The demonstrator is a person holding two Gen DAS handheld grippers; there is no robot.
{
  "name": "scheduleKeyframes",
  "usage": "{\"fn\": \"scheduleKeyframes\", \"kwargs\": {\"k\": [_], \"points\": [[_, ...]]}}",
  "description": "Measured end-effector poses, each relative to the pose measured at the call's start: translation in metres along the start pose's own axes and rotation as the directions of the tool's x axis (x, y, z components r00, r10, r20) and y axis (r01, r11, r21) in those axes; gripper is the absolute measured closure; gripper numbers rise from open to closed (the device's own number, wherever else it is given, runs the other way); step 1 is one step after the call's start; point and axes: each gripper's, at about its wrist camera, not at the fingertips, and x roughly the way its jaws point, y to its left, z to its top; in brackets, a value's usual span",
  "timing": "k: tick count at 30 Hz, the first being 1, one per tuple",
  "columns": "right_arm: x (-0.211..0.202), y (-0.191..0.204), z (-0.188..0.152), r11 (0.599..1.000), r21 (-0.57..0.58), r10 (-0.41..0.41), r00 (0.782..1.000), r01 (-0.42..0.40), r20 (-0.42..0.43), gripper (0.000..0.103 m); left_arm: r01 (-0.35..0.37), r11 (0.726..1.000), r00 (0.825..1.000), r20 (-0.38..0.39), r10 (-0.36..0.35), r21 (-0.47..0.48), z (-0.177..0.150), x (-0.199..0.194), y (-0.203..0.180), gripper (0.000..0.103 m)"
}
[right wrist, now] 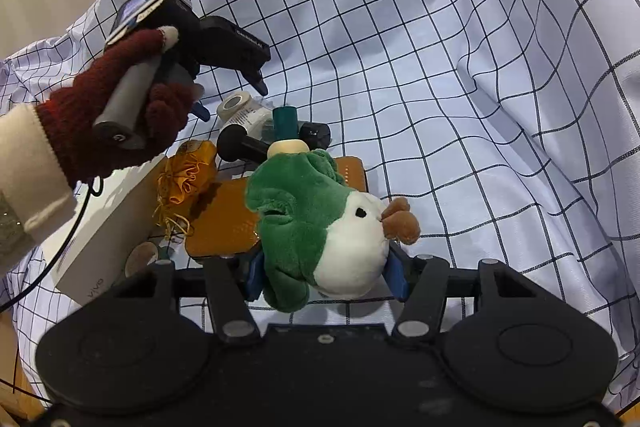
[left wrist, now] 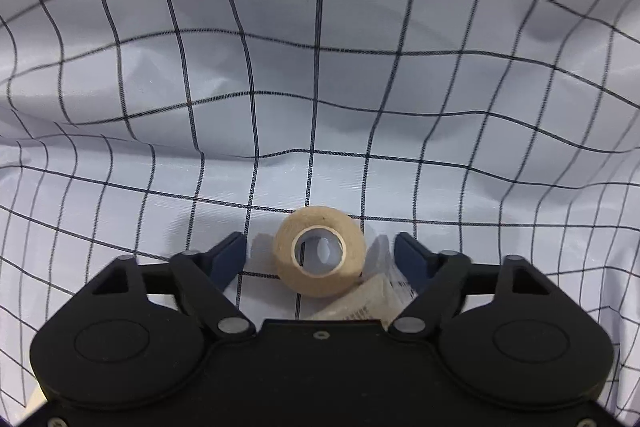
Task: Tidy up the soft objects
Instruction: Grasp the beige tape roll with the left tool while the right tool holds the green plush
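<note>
R gripper point(right wrist: 324, 277) is closed onto the green/white plush toy point(right wrist: 320, 227), blue pads pressed into both sides of its body, so it looks held. Toy sits over the near edge of the orange board point(right wrist: 224, 223), in front of the clutter pile on the checked cloth point(right wrist: 440, 67).

L gripper point(left wrist: 320, 255) is wide open, nothing gripped. Tan tape roll point(left wrist: 320, 251) lies between the fingers w/o touching either; a clear packet point(left wrist: 372, 299) lies just beside it, under the right finger. In the right wrist view the gloved left hand point(right wrist: 120, 115) holds that gripper above the pile's far side.

Pile also has an orange drawstring pouch point(right wrist: 188, 179), black dumbbell point(right wrist: 244, 147), white bottle point(right wrist: 248, 115) and a white box point(right wrist: 100, 239) at the cloth's left edge.

Risks, my read:
- Plush is squashy; grip may slip on lift since pads bite fabric, not a firm core.
- Toy's lower flap may drag the board or snag pouch cords.
- L closing now could catch the packet along w/ the roll.
- Cloth is loose and wrinkled, could bunch and shift items.
</note>
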Motion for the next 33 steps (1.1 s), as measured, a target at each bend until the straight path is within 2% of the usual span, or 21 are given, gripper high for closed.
{"fn": "scheduleKeyframes", "kwargs": {"k": [4, 9, 14, 19, 27, 33], "points": [[0.0, 0.0, -0.001, 1.0, 0.001, 0.003, 1.0, -0.003, -0.001, 0.047, 0.028, 0.999, 1.0, -0.013, -0.029, -0.03, -0.001, 0.01, 0.004, 0.036], [-0.001, 0.003, -0.002, 1.0, -0.01, 0.014, 1.0, -0.014, -0.003, 0.047, 0.024, 1.0, 1.0, 0.013, -0.024, -0.002, -0.002, 0.013, 0.0, 0.053], [-0.004, 0.006, -0.004, 1.0, -0.016, 0.022, 1.0, -0.022, -0.005, 0.047, 0.057, 0.998, 0.998, 0.023, -0.056, -0.038, 0.004, 0.015, 0.014, 0.055], [-0.008, 0.006, -0.005, 1.0, -0.02, 0.015, 1.0, -0.015, 0.003, 0.047, 0.061, 0.997, 0.996, 0.065, -0.059, -0.04, 0.001, 0.007, 0.027, 0.055], [-0.021, 0.009, -0.005, 1.0, -0.021, -0.005, 1.0, 0.006, 0.027, 0.047, 0.091, 0.996, 0.986, 0.142, -0.088, -0.016, -0.011, -0.042, 0.037, 0.055], [-0.045, 0.016, -0.009, 0.999, -0.036, -0.005, 0.998, 0.007, 0.06, 0.047, 0.139, 0.99, 0.97, 0.199, -0.143, 0.034, -0.037, -0.108, 0.034, 0.055]]}}
